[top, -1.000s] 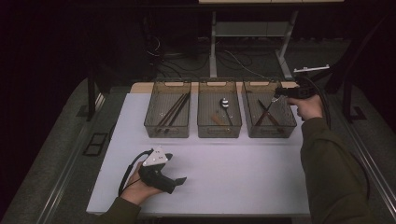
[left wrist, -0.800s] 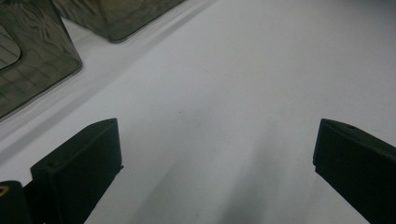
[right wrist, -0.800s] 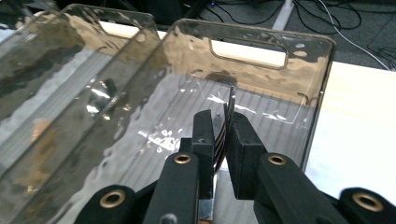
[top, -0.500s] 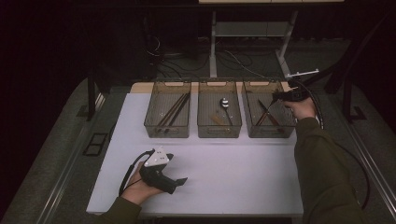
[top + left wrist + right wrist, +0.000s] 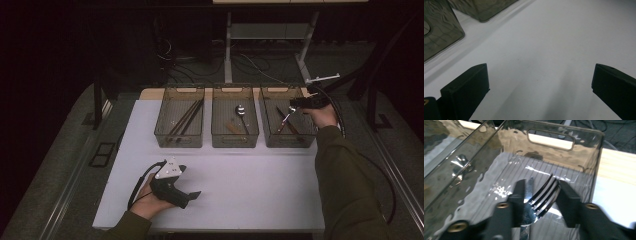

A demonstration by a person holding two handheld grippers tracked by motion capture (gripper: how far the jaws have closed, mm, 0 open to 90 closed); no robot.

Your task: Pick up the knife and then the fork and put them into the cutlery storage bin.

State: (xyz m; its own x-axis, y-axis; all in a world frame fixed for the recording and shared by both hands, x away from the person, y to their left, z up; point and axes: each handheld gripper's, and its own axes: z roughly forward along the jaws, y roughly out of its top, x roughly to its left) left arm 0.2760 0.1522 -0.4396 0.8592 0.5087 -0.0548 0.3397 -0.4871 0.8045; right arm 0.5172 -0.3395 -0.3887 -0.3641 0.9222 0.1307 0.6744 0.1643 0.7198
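Note:
My right gripper (image 5: pixel 295 104) reaches over the far right corner of the right-hand clear bin (image 5: pixel 310 137). In the right gripper view its jaws (image 5: pixel 540 183) have just been opening. A silver fork (image 5: pixel 543 199) stands between them, tines up, with a gap at the left pad, down inside the bin (image 5: pixel 584 150). In the high view the fork (image 5: pixel 286 120) lies slanted in that bin beside a dark-handled utensil (image 5: pixel 280 113). My left gripper (image 5: pixel 194 195) rests on the white table (image 5: pixel 260 185), and its jaws (image 5: pixel 539 82) stand wide open with nothing between them.
Three clear bins sit in a row at the table's far edge. The left one (image 5: pixel 165 135) holds dark chopsticks (image 5: pixel 185 117); the middle one (image 5: pixel 235 140) holds a spoon (image 5: pixel 240 111). Cables trail from both grippers. A wooden strip (image 5: pixel 616 165) runs behind the bins.
My right gripper has sunk a little toward the right bin with the fork. The left hand and its gripper have stayed where they were.

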